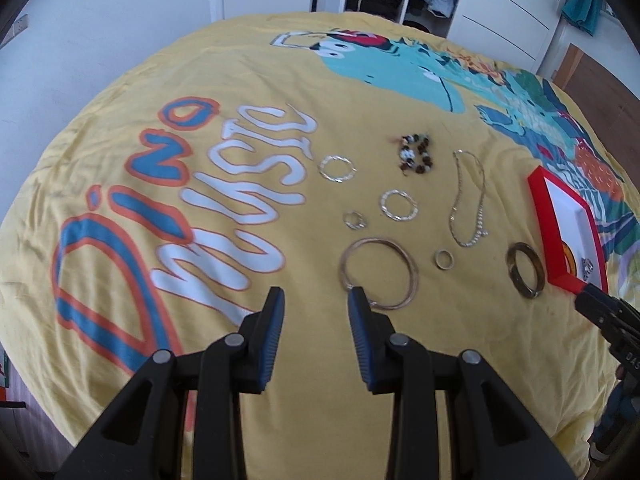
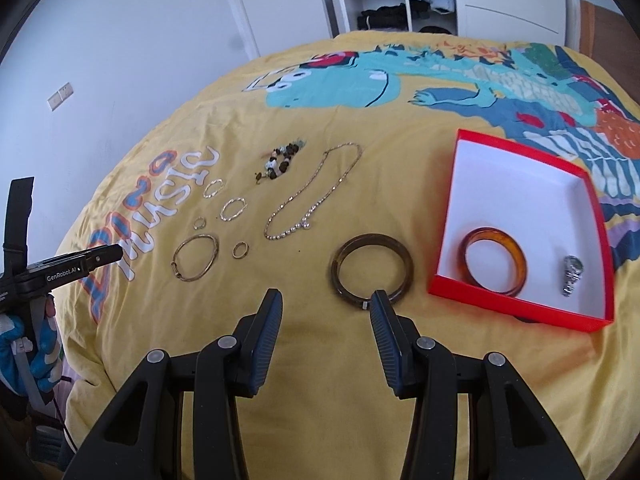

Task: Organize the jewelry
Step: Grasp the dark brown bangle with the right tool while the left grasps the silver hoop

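Right wrist view: right gripper [image 2: 324, 300], jaws open and empty, lines up on the dark bangle [image 2: 372, 266] beside the red box [image 2: 520, 312]; left gripper [image 1: 316, 300], jaws likewise open, nears the gold hoop [image 1: 378, 274] on the bed [image 1: 280, 420].

The left gripper [image 1: 316, 300] has two black plastic fingers [image 1: 276, 312] faced with ribbed blue pads, each carried on a pair of angular black linkage arms pinned with round silver screws [image 1: 233, 340]. The right gripper [image 2: 326, 306] is built the same way: black fingers, ribbed blue pads [image 2: 380, 320], silver pivot screws [image 2: 425, 343] on black struts. Seen from the right wrist camera, the left gripper's black body bears white lettering reading "GenRobot.AI" [image 2: 66, 273], with a black strap [image 2: 18, 216] rising behind it. The hand [image 2: 40, 344] gripping its handle wears a blue and white glove.
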Demonstrator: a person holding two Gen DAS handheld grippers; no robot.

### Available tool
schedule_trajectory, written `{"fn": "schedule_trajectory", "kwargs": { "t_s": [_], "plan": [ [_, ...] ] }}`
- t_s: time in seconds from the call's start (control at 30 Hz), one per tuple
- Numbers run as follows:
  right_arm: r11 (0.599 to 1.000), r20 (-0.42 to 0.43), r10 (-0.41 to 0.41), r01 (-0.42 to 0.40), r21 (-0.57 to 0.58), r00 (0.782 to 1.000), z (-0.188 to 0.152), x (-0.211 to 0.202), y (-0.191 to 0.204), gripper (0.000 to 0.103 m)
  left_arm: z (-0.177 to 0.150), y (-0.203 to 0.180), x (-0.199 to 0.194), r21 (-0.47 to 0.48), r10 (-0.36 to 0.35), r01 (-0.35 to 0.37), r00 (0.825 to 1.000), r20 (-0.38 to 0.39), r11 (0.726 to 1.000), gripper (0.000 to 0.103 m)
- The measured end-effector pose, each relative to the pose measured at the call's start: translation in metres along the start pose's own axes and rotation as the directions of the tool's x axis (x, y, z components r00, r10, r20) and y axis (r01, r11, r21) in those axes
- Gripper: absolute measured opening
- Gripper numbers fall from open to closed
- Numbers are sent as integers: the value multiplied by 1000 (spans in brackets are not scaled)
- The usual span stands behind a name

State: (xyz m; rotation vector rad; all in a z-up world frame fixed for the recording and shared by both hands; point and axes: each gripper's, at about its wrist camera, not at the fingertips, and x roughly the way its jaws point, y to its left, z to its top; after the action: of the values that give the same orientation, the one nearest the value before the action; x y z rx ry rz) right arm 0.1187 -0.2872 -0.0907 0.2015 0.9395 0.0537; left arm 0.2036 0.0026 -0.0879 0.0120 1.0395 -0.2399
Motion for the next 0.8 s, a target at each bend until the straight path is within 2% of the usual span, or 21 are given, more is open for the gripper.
{"fn": "schedule_trajectory", "kwargs": {
  "t_s": [0.37,0.8],
  "plan": [
    [999,-54,18,-20,-44,998,6,34,-4,45,-3,-31,22,61,-38,40,999,-32,997,31],
    [997,-86,37,-42,-60,996,12,60,-8,41,3,-44,34,70,-64,67,997,-47,995,31]
  ]
}}
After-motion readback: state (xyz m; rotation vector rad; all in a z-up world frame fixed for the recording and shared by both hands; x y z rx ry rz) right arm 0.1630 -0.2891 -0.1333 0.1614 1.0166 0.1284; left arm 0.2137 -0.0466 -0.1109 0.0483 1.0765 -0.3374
